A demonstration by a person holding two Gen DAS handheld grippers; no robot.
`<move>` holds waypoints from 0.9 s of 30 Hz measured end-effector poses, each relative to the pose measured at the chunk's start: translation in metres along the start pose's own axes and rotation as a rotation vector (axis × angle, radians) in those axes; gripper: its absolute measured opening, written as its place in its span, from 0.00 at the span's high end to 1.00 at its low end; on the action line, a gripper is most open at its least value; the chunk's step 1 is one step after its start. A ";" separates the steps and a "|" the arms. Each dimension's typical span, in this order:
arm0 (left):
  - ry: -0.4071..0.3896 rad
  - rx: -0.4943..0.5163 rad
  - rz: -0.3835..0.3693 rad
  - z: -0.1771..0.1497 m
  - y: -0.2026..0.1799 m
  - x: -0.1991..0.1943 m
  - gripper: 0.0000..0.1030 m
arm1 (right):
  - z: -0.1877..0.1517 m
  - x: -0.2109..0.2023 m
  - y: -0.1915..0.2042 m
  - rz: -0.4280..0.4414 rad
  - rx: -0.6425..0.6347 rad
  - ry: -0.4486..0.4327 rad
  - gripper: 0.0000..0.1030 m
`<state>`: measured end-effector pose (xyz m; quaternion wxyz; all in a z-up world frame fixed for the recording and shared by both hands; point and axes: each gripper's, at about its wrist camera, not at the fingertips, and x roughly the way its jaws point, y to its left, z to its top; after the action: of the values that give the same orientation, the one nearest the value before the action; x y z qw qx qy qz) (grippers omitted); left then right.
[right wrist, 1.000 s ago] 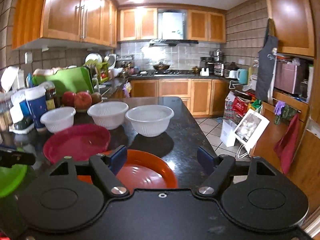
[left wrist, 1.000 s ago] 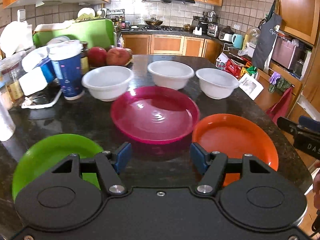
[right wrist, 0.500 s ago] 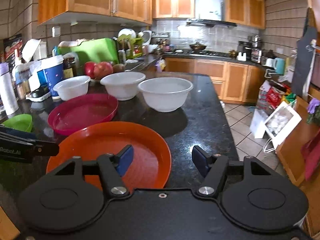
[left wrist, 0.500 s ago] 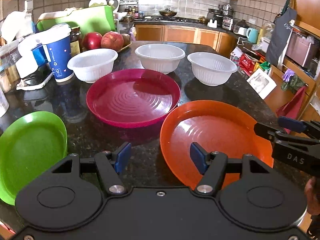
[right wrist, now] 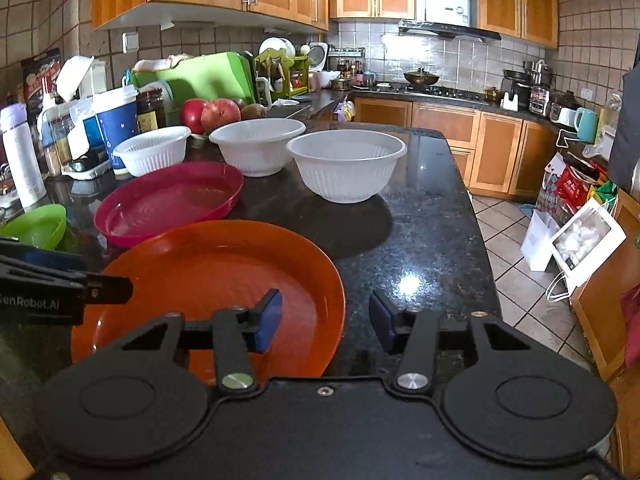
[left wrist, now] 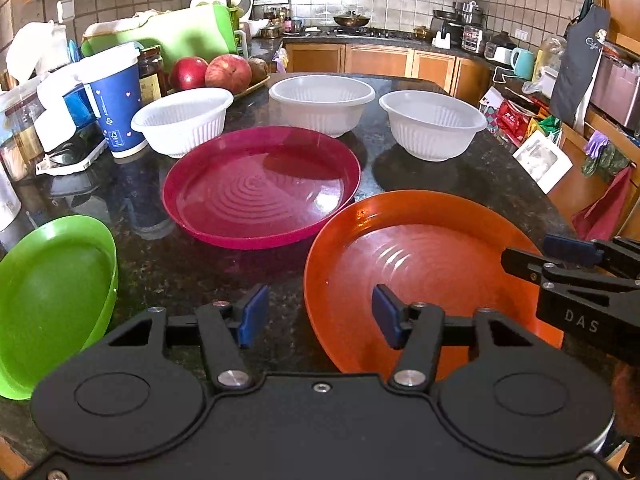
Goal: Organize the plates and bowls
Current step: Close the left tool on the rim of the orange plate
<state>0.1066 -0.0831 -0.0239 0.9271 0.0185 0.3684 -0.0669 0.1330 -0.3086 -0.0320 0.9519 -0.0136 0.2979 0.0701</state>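
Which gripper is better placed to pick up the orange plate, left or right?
Right, probably. The open right gripper already straddles the orange plate's near-right rim, one finger over the plate and one outside it. The left gripper, also open, straddles the plate's left rim, mostly over bare countertop.

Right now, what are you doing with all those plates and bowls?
A person is tidying dishes on the dark counter with a two-finger gripper in each hand. Both the left gripper and the right gripper are open and holding nothing. They hover at the near edges of the orange plate. The pink plate, the green plate and three white bowls sit separately, nothing stacked yet.
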 end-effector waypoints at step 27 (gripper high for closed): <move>0.044 -0.058 -0.018 0.000 0.005 0.008 0.80 | -0.002 0.005 -0.003 0.024 0.002 0.032 0.78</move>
<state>0.1128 -0.0792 -0.0297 0.9182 -0.0102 0.3908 -0.0643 0.1360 -0.3110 -0.0364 0.9461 -0.0103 0.3134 0.0808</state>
